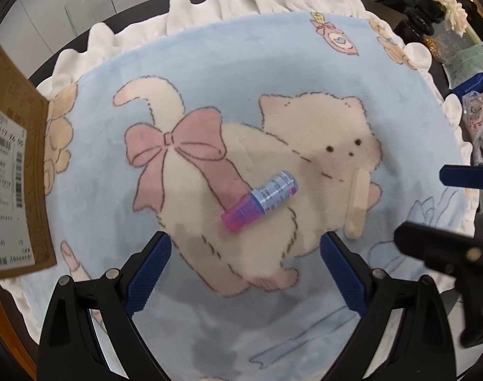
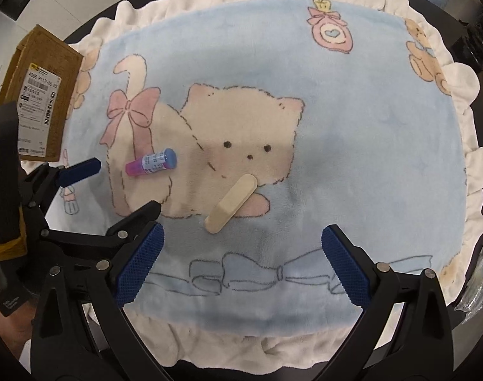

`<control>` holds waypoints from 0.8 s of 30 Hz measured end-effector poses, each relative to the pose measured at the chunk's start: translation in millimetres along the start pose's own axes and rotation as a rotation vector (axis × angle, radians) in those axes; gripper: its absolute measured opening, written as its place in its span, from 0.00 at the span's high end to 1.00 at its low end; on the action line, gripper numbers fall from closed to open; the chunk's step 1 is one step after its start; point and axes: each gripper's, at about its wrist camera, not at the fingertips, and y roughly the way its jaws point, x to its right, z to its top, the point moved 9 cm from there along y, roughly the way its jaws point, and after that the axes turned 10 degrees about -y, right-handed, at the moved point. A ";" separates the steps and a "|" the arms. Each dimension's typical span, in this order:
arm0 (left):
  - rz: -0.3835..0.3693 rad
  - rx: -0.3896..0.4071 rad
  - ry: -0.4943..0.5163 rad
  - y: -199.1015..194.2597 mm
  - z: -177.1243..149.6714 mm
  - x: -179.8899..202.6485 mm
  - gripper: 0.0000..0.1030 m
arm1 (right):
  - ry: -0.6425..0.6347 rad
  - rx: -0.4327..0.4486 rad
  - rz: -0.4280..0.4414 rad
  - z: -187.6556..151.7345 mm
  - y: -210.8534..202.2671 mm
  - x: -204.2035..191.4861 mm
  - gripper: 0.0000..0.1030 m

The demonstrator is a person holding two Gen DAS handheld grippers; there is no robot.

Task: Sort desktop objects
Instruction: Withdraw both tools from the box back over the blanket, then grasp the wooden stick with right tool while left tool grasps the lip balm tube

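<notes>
A small blue tube with a pink cap (image 1: 259, 201) lies on its side on the blue cat-print blanket (image 1: 273, 63). Right of it lies a beige flat stick (image 1: 358, 203). My left gripper (image 1: 246, 274) hovers open just short of the tube, nothing between its blue pads. In the right wrist view the tube (image 2: 151, 162) sits at the left and the stick (image 2: 231, 203) in the middle, just ahead of my open right gripper (image 2: 241, 263). The left gripper (image 2: 114, 187) shows there too, open, with one finger close to the tube.
A brown cardboard box with a shipping label (image 1: 12, 165) stands at the blanket's left edge (image 2: 38, 95). Back right are a dark vase with white flowers (image 1: 432, 6), papers and plastic bags (image 1: 476, 117). The right gripper's fingers (image 1: 463, 174) reach in from the right.
</notes>
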 end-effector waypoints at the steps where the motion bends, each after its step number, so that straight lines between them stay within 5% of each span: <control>1: 0.007 -0.006 0.010 3.5 0.8 -0.6 0.09 | 0.007 -0.003 0.000 -0.1 2.9 1.6 0.02; 12: 0.022 -0.007 0.096 17.8 9.6 -2.0 0.09 | 0.096 -0.044 -0.006 -1.0 34.6 23.2 0.16; 24: 0.044 0.005 0.150 15.5 15.5 -9.6 0.27 | 0.084 -0.051 -0.044 8.6 51.9 16.3 0.21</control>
